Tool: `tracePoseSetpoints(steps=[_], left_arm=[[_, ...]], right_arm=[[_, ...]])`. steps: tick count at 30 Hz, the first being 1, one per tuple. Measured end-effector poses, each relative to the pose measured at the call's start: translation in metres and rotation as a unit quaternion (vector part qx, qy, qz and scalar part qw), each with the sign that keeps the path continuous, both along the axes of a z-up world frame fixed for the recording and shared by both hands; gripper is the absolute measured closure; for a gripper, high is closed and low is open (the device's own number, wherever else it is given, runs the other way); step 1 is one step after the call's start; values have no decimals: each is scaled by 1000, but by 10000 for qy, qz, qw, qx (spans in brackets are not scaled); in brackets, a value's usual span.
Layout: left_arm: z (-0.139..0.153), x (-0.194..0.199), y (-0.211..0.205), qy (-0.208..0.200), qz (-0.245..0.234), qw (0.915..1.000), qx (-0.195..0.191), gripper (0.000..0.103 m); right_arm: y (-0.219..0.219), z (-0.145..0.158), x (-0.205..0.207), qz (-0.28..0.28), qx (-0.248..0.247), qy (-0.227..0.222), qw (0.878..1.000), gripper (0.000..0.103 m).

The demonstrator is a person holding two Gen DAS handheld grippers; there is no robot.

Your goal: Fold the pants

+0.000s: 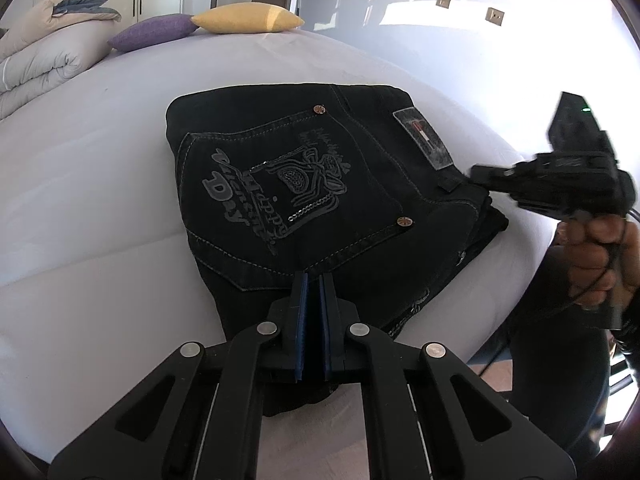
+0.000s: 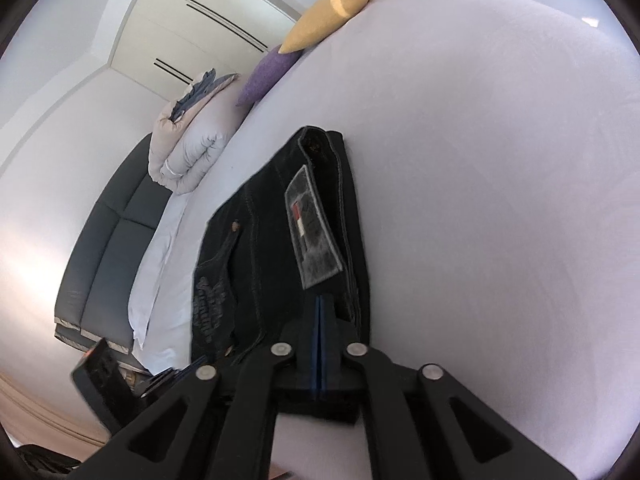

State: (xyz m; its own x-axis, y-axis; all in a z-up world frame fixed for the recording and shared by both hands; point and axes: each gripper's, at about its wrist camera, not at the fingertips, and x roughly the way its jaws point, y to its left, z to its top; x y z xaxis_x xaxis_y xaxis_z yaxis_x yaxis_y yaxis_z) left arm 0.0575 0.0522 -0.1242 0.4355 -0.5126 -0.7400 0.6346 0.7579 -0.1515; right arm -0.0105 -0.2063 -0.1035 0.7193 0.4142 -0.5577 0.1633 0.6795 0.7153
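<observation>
**Folded black jeans on the bed, both claws drawn together**

On the pale bed sheet [image 1: 100, 168], going from left to right, the folded quilt [image 1: 36, 60], the purple cushion [image 1: 154, 32] and the yellow cushion [image 1: 248, 18] sit pushed back along the far edge, well apart from the work, probably to leave room for folding. Nearer the middle lie the pants [image 1: 304, 188], black jeans stacked into a compact bundle with the printed back pocket [image 1: 276, 196] and the waistband patch [image 1: 424, 138] facing up. To my eye the fold looks close to finished.

At the bundle's near edge is the left gripper [image 1: 314, 284], its blue pads close together with only a thin slit between them; I cannot tell whether any cloth sits in that slit. Further right, the right gripper [image 2: 320, 304] points along the waistband side, pads pressed together, seemingly tidying or pressing that edge. I can't say if it is touching the denim.

How many layers are in the stack stays hidden. The right gripper and hand are motion-blurred in the left camera's view.
</observation>
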Motion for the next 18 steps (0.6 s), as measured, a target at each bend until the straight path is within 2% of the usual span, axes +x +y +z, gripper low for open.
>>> tracePoseSetpoints(steps=[2,4,6,8,13,18], left_arm=[[-1,0,0,6,8,10000,-2,98],[-2,0,0,3,14,10000,4,99],[-2,1,-1,4,17,10000,15,98],[-2,0,-1,11,22,10000,14,98],[1,2,2,107,105,9999,-68,98],[20,3,10,163,237,9994,-183,97]], right_arm=[[-4,12,-11,-168,-69,-139,9997,69],[-13,21,-16,-333,-32,-248,9991,63],[-19,23,-10,-342,-29,-167,9993,61],[-22,21,2,-268,-34,37,9996,54],[-17,7,37,131,-3,510,9986,49],[-10,1,56,339,-7,630,9974,46]])
